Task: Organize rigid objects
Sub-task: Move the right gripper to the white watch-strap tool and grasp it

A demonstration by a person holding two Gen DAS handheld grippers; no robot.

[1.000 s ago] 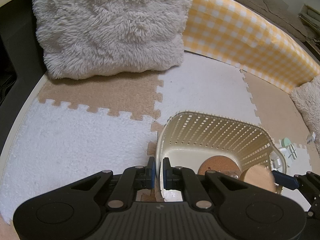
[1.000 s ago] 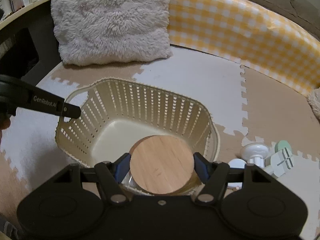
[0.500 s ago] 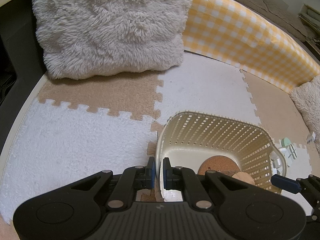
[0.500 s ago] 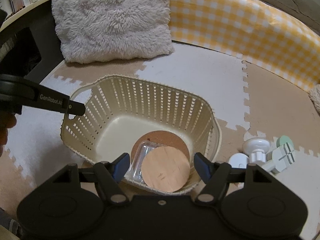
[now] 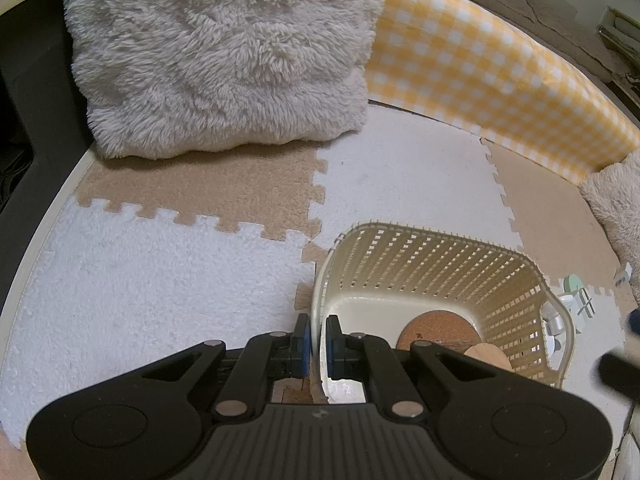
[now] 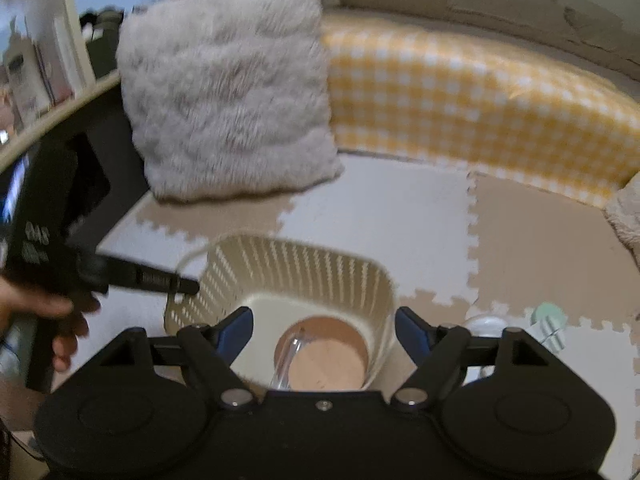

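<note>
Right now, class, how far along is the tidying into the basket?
Done: a cork coaster and a wooden-lidded clear container lie in the cream basket. In hand: the left gripper clamps the basket's rim; the right gripper is opening above it, nothing between its fingers. Left: white and green items on the mat.

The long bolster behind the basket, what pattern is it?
Yellow and white gingham check on the bolster, clearest in the left wrist view.

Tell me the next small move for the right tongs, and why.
Probably swing the right tongs toward the small white and green items on the mat beside the basket. Their jaws are opening with nothing between them, the wooden-lidded jar lies in the basket, and the left tongs grip its rim.
</note>
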